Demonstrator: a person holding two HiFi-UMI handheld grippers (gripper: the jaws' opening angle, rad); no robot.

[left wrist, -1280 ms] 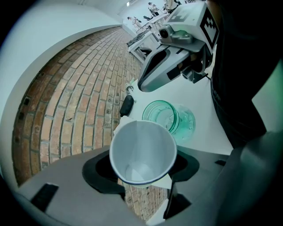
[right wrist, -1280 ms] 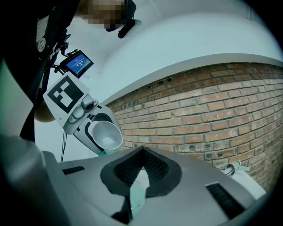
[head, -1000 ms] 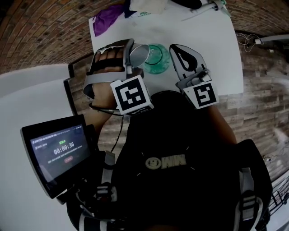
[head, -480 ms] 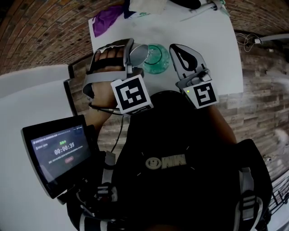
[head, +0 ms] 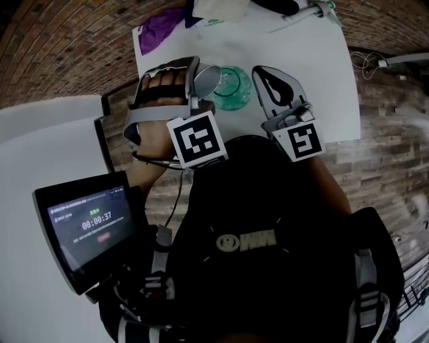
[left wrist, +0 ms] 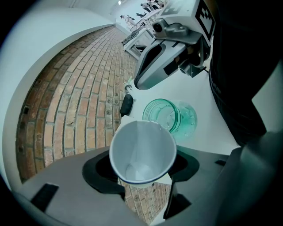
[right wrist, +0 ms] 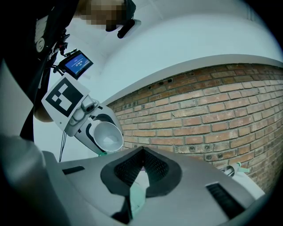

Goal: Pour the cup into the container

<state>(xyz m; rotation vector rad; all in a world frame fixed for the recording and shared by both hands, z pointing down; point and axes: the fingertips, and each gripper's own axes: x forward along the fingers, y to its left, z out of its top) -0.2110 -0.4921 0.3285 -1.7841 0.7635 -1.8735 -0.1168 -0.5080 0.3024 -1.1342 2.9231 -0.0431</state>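
Observation:
A white paper cup (head: 206, 79) sits between the jaws of my left gripper (head: 194, 77), which is shut on it. The cup is tipped with its mouth toward a clear green container (head: 232, 87) that stands on the white table (head: 301, 53). In the left gripper view the cup (left wrist: 142, 152) shows a pale inside and its rim lies just short of the container (left wrist: 170, 115). My right gripper (head: 263, 72) hovers just right of the container, its jaws together with nothing in them. The right gripper view shows the cup (right wrist: 108, 134) tilted in the left gripper.
A purple cloth (head: 161, 27) and papers lie at the table's far left corner. A pen-like item (head: 312, 9) lies at the far edge, and a small black object (left wrist: 127, 104) beyond the container. A screen with a timer (head: 90, 224) is at lower left. Brick floor surrounds the table.

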